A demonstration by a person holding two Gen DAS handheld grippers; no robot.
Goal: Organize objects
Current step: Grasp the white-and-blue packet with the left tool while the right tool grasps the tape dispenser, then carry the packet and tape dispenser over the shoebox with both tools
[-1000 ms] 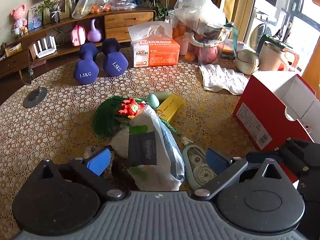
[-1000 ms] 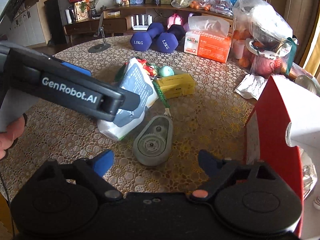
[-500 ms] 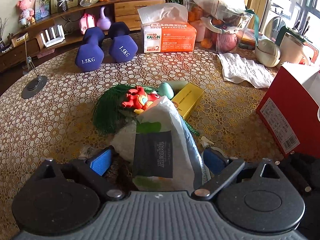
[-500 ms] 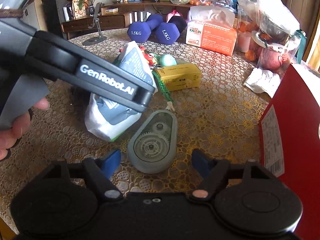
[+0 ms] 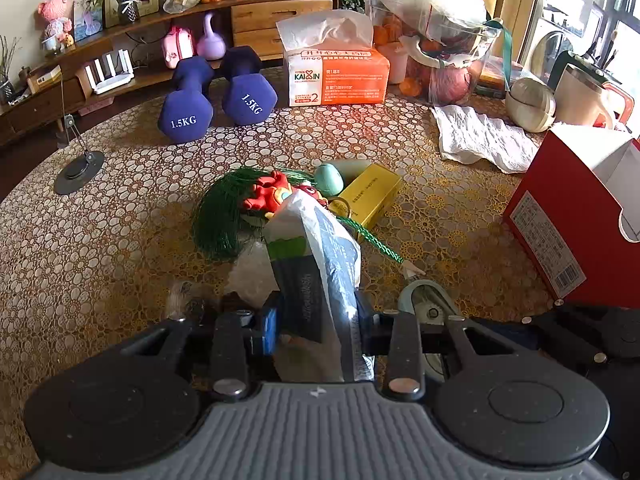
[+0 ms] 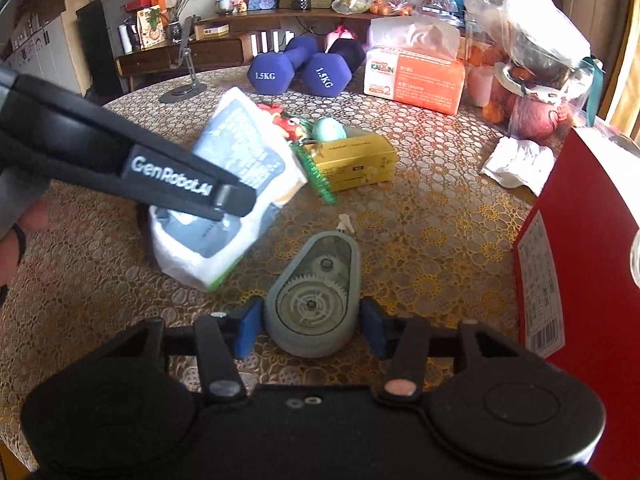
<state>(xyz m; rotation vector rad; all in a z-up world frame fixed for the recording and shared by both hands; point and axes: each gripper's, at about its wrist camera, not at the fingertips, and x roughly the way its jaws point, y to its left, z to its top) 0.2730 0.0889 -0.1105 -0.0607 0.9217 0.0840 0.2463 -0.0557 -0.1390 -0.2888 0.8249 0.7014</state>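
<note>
- Step in hand: both grippers are taking hold of an item on the table [image 5: 120,240].
- Left gripper [image 5: 316,324] is closing, pads squeezing the bag [image 5: 316,264] at mid-table.
- Right gripper [image 6: 312,326] is closing around the tape dispenser [image 6: 314,296]; pads look just short of contact.
- Next: finish both grips, lift, likely carry toward the red box [image 6: 580,248].

Each of the two purple dumbbells [image 5: 218,92], near the top middle of the left wrist view, says "1.5KG" in white. The orange tissue box [image 5: 338,80] beside them says "KAIXIN" and a big "2". In the right wrist view, the black left gripper [image 6: 224,200] says "GenRobot.AI".
</note>
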